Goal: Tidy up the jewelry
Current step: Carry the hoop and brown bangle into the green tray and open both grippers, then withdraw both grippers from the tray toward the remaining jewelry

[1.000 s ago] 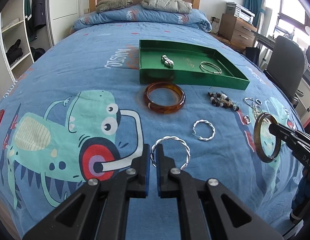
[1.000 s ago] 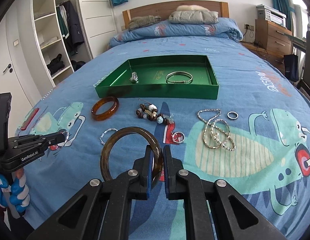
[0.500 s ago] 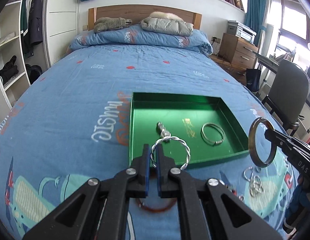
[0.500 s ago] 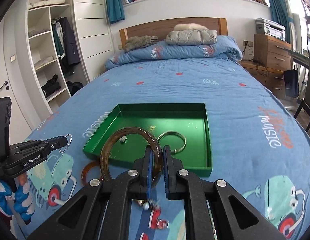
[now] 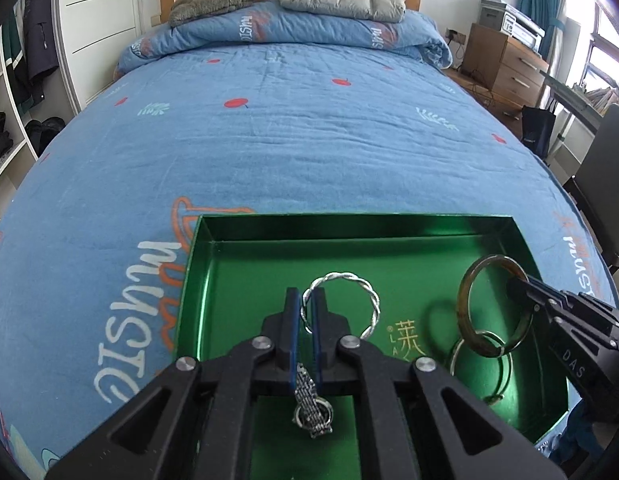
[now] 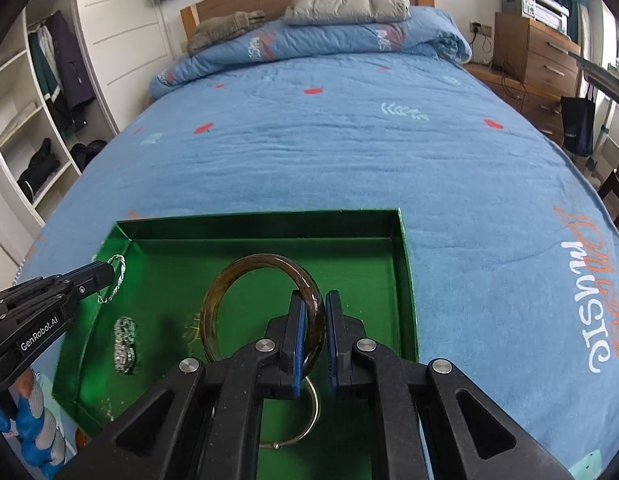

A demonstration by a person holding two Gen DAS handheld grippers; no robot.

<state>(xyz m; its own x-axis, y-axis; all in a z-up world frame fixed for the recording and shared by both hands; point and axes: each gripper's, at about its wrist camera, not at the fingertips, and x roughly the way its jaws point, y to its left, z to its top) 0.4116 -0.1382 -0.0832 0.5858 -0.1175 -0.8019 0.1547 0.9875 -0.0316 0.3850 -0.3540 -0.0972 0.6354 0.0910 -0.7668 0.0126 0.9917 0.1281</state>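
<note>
With the left gripper [image 5: 307, 308] clamped on a twisted silver bangle [image 5: 341, 304] and the right gripper [image 6: 312, 322] clamped on a brown translucent bangle [image 6: 261, 300], both above the green tray [image 5: 349, 230], each should sink low over bare floor before letting go.

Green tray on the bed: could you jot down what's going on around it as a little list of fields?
setting: blue printed bedspread
container: shallow green metallic tray
left gripper: fingers shut on twisted silver wire bangle, above the tray
right gripper: fingers shut on translucent brown bangle, above the tray
already in tray: silver metal-link watch; thin plain silver bangle
</note>
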